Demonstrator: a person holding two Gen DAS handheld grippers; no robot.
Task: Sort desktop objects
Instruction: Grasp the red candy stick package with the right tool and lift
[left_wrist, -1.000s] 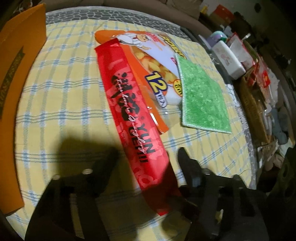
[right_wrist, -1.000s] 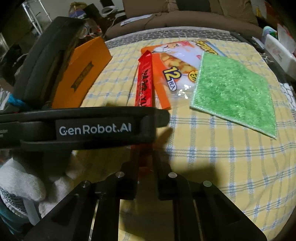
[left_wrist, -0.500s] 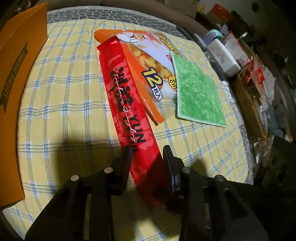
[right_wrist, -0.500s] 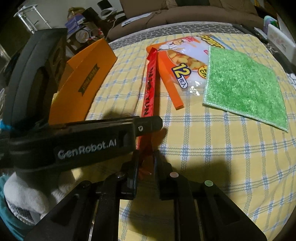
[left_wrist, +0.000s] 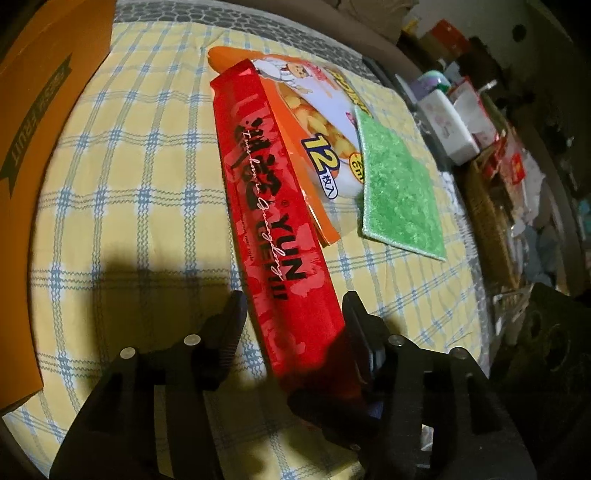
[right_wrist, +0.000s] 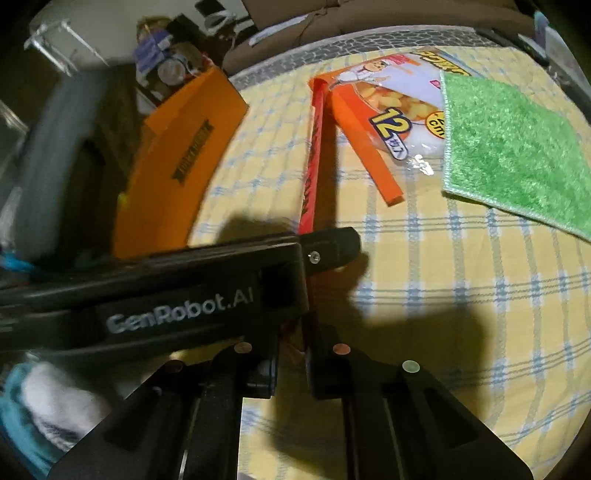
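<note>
the right tool (right_wrist: 291, 363) is clenched on the near end of a long red foil packet with black lettering (left_wrist: 273, 229). the left tool (left_wrist: 291, 314) has just been opening; its fingers straddle the same packet, the right one seemingly touching its edge, the left one clear. the packet slants away over the yellow checked cloth on the desk (left_wrist: 122, 177). beyond lie an orange-and-white snack bag (left_wrist: 314, 122), a green fuzzy square cloth (left_wrist: 399, 192), and an orange cardboard box (left_wrist: 33, 122) at left.
</note>
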